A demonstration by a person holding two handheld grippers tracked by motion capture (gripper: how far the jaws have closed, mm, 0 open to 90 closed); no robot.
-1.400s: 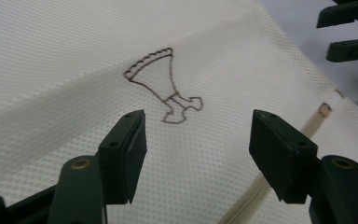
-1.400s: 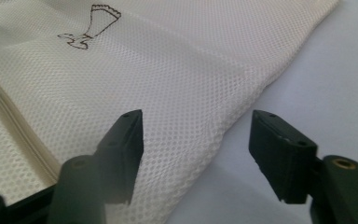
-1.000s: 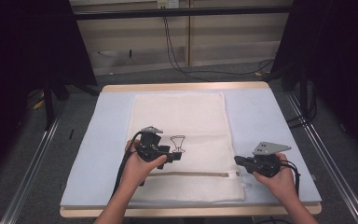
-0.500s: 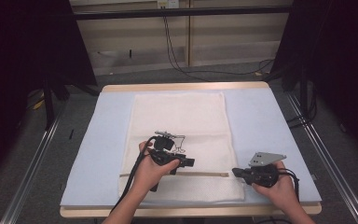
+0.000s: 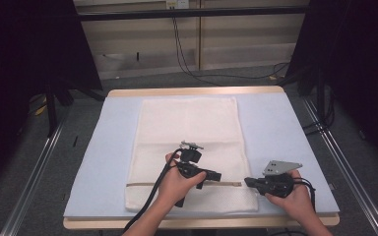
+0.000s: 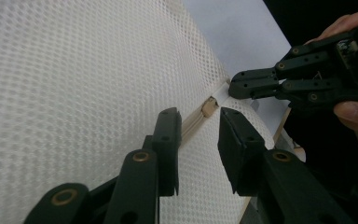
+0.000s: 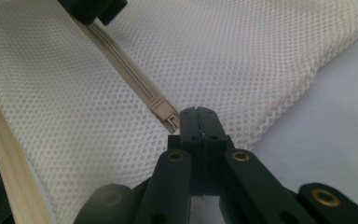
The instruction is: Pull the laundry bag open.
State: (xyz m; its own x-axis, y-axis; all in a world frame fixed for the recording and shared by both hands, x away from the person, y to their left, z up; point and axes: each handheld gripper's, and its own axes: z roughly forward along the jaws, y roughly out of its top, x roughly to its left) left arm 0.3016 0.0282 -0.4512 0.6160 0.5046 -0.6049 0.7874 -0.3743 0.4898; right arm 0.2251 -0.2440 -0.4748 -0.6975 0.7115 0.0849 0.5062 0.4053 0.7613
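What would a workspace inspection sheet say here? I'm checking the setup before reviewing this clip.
Surface: wooden table under a pale blue mat.
Job's things: white mesh laundry bag lying flat; beige zipper near its front edge, slider at the right end.
Clutter: nothing seen.
Grippers: left gripper jaws apart, straddling the zipper, just been closing; right gripper shut on the bag's edge beside the slider.
Cables: black cable trails from the left gripper.
Surroundings: black curtains, floor rails, wall cables.
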